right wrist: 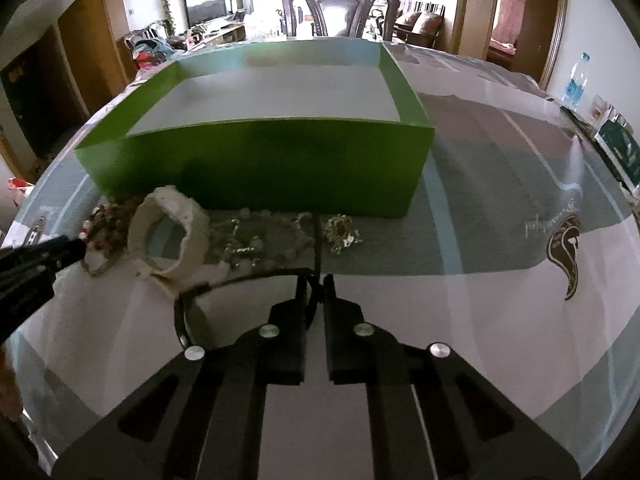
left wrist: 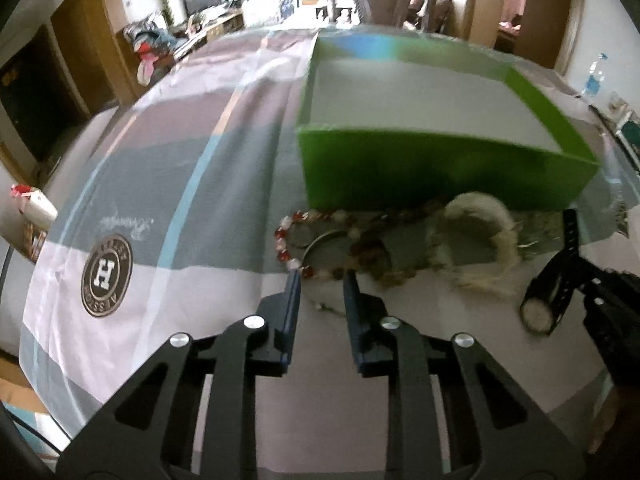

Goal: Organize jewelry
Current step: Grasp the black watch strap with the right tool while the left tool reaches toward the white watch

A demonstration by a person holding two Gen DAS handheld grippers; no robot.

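Note:
An open green box [left wrist: 436, 164] [right wrist: 272, 164] stands on the cloth-covered table, its white inside empty. Jewelry lies in front of it: a red and white bead bracelet [left wrist: 286, 240] [right wrist: 96, 220], a cream bangle [left wrist: 484, 236] [right wrist: 170, 236], pale bead strings [right wrist: 256, 244] and a gold piece [right wrist: 340, 234]. My left gripper [left wrist: 320, 280] is open, its tips at the bead bracelet. My right gripper [right wrist: 316, 280] is shut on the strap of a black watch [right wrist: 192, 304], whose face and strap also show in the left wrist view [left wrist: 538, 312].
The cloth has grey, white and blue panels with a round logo [left wrist: 106, 276] and a crest print [right wrist: 566, 252]. A dark chair [right wrist: 340, 4] stands beyond the table's far edge. A water bottle [right wrist: 574, 82] and a framed item [right wrist: 618, 148] sit at the right.

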